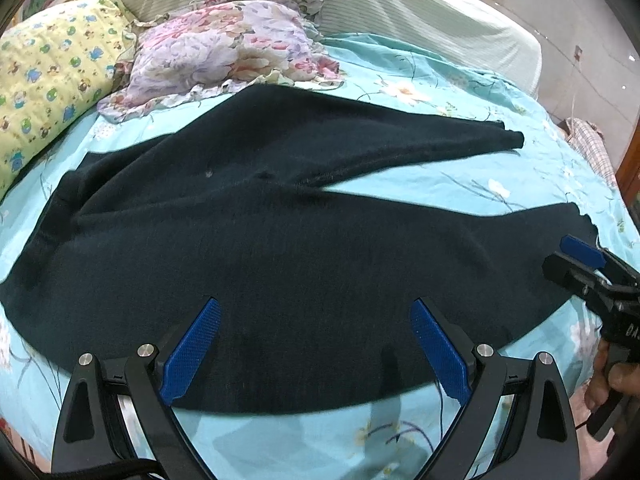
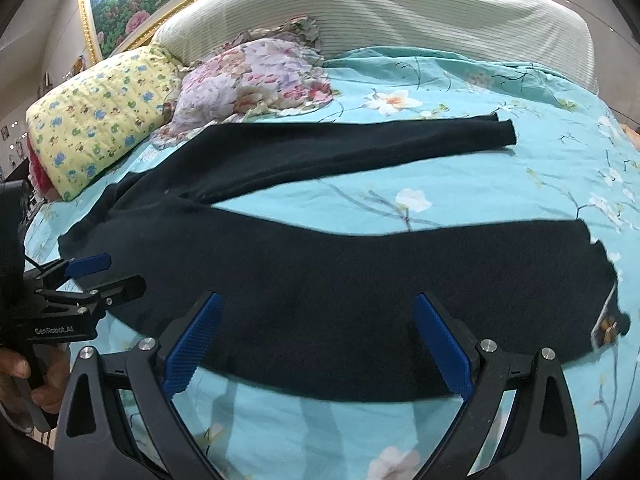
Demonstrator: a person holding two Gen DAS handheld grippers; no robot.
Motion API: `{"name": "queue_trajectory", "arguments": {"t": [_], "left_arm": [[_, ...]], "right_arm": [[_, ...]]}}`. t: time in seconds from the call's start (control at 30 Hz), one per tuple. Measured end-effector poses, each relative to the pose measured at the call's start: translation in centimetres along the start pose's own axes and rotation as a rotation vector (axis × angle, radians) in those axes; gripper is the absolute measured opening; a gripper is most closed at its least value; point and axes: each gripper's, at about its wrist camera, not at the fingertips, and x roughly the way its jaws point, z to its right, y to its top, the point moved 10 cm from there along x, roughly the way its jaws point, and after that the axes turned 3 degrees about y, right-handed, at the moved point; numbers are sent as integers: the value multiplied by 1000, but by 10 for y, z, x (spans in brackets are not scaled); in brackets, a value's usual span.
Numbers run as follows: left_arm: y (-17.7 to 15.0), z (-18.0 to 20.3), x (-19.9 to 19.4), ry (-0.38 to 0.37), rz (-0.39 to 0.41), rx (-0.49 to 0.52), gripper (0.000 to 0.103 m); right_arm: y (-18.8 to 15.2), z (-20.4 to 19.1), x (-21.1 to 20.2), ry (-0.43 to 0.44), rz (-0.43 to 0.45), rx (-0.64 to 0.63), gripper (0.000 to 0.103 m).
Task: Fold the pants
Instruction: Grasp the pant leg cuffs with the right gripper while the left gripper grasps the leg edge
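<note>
Left wrist view: both grippers, left gripper (image 1: 316,354) and right gripper (image 2: 316,350), hover open over flat pants (image 1: 260,240); folding not begun, next grasp the near leg's edge.

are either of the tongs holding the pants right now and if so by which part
Nothing is held. Both the left tongs and the right tongs are open above the near edge of the pants, which lie flat on the bed.
</note>
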Motion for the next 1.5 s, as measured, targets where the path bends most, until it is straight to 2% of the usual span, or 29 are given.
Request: {"name": "queue_trajectory", "arguments": {"t": [0.33, 0.53, 0.77, 1.07, 1.27, 1.33, 1.5], "left_arm": [[56, 4, 16, -31, 3, 77, 97], [98, 17, 36, -73, -18, 172, 97], [149, 35, 72, -142, -40, 231, 97], [195, 74, 127, -194, -69, 341, 97], [213, 92, 171, -214, -118, 384, 97], [217, 93, 184, -229, -138, 388, 97], [217, 106, 211, -297, -223, 451, 97]], "right_arm": [[48, 49, 10, -34, -34, 94, 97], [94, 89, 22, -27, -45, 147, 97], [144, 143, 45, -50, -72, 190, 97], [166, 204, 85, -51, -124, 282, 97], [180, 230, 115, -52, -151, 300, 96], [183, 235, 125, -53, -167, 294, 94], [181, 238, 142, -35, -213, 281, 75]]}}
